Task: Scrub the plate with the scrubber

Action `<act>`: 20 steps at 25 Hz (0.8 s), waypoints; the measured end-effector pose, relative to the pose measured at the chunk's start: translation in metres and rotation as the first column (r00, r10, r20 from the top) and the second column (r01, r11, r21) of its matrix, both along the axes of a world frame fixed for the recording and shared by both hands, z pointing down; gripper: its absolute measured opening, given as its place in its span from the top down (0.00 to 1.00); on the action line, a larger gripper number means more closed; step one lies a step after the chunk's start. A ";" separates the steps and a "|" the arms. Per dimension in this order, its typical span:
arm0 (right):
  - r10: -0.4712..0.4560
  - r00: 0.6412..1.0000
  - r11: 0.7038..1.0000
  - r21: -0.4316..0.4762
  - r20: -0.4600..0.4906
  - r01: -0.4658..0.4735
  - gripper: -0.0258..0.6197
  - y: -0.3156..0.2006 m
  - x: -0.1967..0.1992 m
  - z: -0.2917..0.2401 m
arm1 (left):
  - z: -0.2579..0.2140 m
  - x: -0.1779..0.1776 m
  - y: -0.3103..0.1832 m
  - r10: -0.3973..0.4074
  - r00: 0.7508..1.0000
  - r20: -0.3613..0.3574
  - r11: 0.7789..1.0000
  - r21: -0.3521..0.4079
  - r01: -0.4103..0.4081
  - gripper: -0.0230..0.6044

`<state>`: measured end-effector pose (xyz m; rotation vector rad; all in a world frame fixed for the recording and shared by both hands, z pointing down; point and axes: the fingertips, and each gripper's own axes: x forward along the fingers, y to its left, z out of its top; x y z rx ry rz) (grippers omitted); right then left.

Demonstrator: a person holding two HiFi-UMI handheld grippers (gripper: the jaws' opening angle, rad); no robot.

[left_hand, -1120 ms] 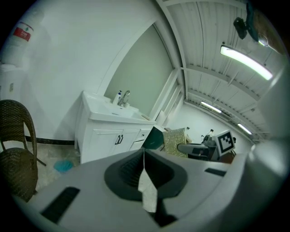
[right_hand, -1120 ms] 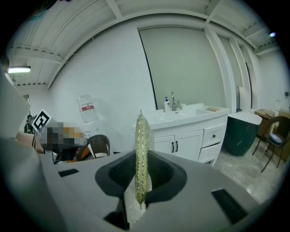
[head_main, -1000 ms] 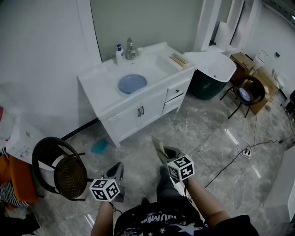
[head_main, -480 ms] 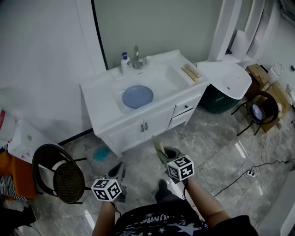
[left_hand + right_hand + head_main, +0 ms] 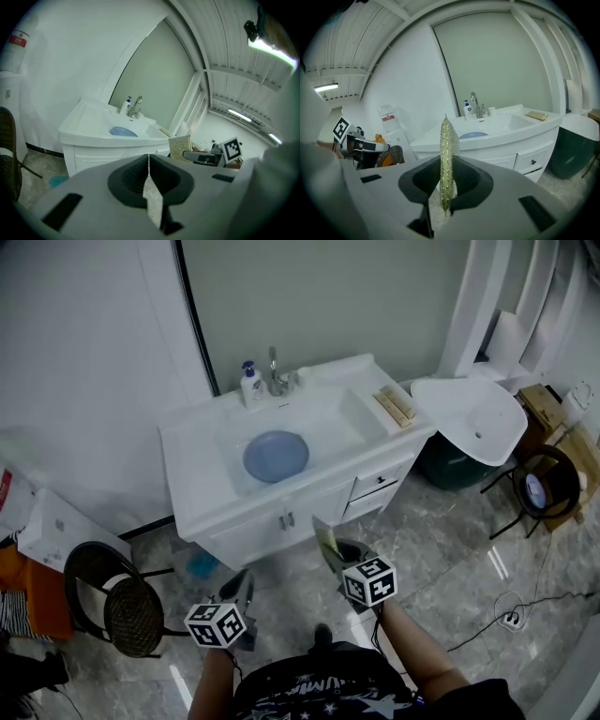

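Grey-veined tile floor [image 5: 441,549] underfoot, pale wall beyond. Against that far wall, white vanity [image 5: 309,512] with a sunken basin. Lying flat in the basin, left of its middle — blue plate [image 5: 276,456], well apart from both tools. At the far rim, chrome faucet [image 5: 275,371], with a soap bottle [image 5: 247,383] just to its left. On the counter's right end, a tan brush-like block [image 5: 395,407]; cannot tell more. Right of the vanity, a tilted white tub [image 5: 478,418] over a dark green bin [image 5: 450,465]. Near left, round dark chair [image 5: 131,601] with woven seat.

Right gripper [image 5: 446,164] held out at near centre, aimed toward the vanity and clamped on the scrubber [image 5: 448,140] — thin, glittery yellow-green pad, pinched edge-on between the pads and sticking up past the tips. Left gripper [image 5: 149,161] to its left and slightly nearer, closed with pads together, holding nothing. Along the left tool's line: vanity and plate ahead, scrubber off to the right. Along the right tool's line: plate beyond the scrubber's edge, faucet and bottle farther back.
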<state>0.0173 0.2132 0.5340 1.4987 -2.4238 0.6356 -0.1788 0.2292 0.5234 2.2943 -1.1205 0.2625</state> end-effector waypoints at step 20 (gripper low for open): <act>-0.047 0.997 0.999 -0.011 0.055 0.047 0.85 -0.039 0.025 0.005 | -0.003 0.035 -0.037 -0.051 0.999 0.016 0.999 -0.006 0.051 0.93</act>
